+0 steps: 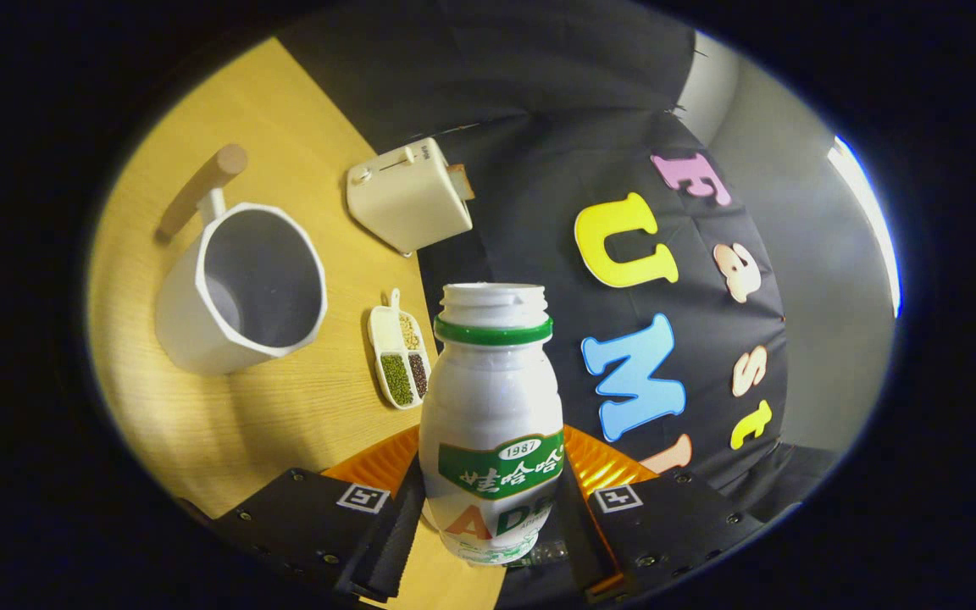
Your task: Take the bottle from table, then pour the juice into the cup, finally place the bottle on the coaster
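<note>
The gripper (492,508) is closed on a small white plastic bottle (490,424) with a green neck ring and a green label – one finger presses on each side of its lower body, and the bottle stands straight up between them, its cap off and the threaded mouth open. The whole view is tilted, so the light wooden table (285,424) slants away to the left of the fingers.

Ahead and to the left of the gripped bottle sits a large white cup (242,288) with a wooden handle – its wide mouth faces the gripper, and the inside looks empty. Between the cup and the bottle, just ahead of the left finger, lies a small white divided dish (401,356) holding green, dark and pale beans in separate compartments. Further beyond, past the dish, a cream-coloured toaster (407,195) stands at the table's far edge against the black cloth wall (539,127).
</note>
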{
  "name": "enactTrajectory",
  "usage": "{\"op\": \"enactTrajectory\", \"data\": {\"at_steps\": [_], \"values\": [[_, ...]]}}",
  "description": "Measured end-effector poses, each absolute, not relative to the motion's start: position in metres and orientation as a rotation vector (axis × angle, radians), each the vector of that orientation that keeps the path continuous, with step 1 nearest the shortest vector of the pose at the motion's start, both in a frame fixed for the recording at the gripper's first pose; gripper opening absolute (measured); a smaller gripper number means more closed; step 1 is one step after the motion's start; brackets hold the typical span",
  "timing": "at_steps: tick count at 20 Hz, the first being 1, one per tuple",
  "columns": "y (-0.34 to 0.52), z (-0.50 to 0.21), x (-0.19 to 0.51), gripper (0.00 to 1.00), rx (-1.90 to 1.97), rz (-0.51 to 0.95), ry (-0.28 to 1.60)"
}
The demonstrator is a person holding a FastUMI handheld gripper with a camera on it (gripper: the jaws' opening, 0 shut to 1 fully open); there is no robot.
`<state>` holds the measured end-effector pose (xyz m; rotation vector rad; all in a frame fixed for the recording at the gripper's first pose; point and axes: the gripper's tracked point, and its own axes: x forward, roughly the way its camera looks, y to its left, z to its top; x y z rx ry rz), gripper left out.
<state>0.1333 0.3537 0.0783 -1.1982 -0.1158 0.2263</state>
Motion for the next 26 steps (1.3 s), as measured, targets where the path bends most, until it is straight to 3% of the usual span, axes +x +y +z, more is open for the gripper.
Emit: {"op": "enactTrajectory", "data": {"at_steps": [16, 26], "values": [[0.311, 0.09, 0.144, 0.72, -0.234, 0.251, -0.097], [0.298, 0.075, 0.161, 0.72, -0.053, 0.228, -0.03]]}}
